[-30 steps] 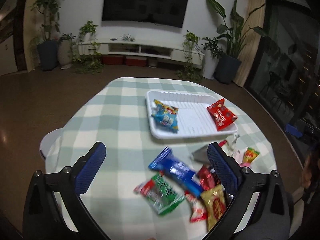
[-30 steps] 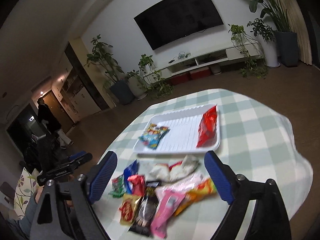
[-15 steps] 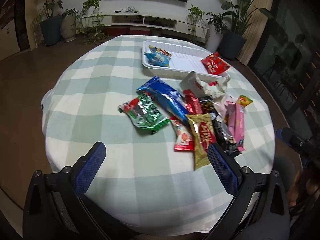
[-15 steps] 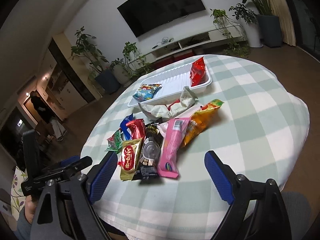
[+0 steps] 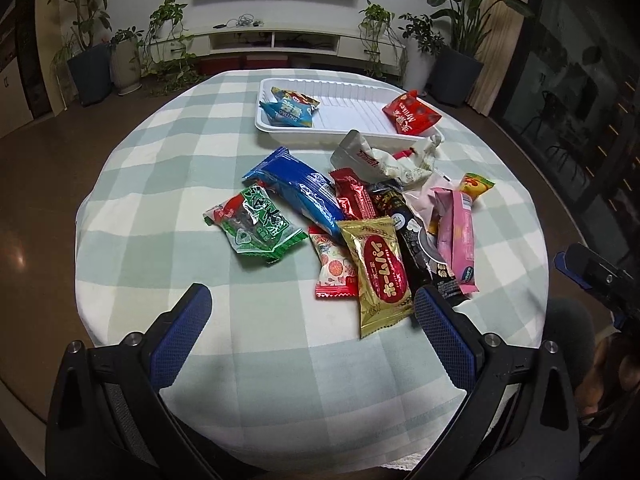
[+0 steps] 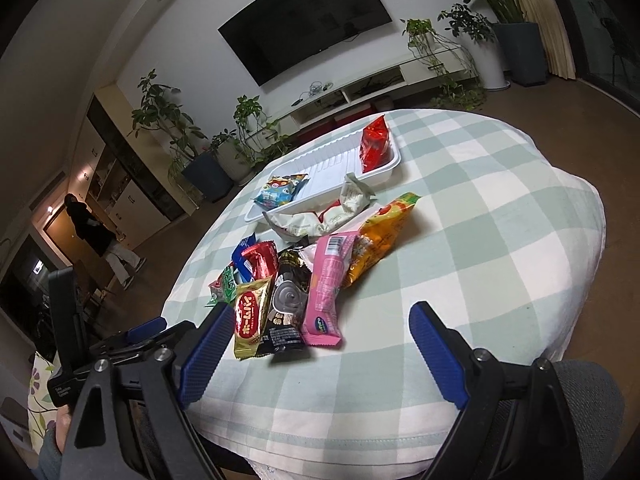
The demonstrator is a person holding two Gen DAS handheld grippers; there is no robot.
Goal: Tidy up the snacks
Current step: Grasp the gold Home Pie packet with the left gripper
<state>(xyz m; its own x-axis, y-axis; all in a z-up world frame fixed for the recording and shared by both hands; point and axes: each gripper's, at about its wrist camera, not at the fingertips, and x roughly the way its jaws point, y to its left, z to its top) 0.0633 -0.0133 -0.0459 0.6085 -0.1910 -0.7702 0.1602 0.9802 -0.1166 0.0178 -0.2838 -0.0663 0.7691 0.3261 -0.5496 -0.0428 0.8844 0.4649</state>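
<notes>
The left hand-held gripper (image 5: 310, 312) is hovering wide open and holding nothing above the near edge of the round bench (image 5: 168, 184), and the right hand-held gripper (image 6: 320, 332) is likewise gaping empty over its side. Just beyond the left one, a gold packet (image 5: 380, 272) is lying at the front of a loose heap of snacks, touching a black packet (image 5: 420, 248) and a pink packet (image 5: 456, 232), with a green packet (image 5: 256, 224) beside a blue packet (image 5: 296, 192). Farther back, a white tray (image 5: 352, 108) is sitting on the checked cloth, holding a light-blue packet (image 5: 290, 110) at one end and a red packet (image 5: 410, 114) at the other.
</notes>
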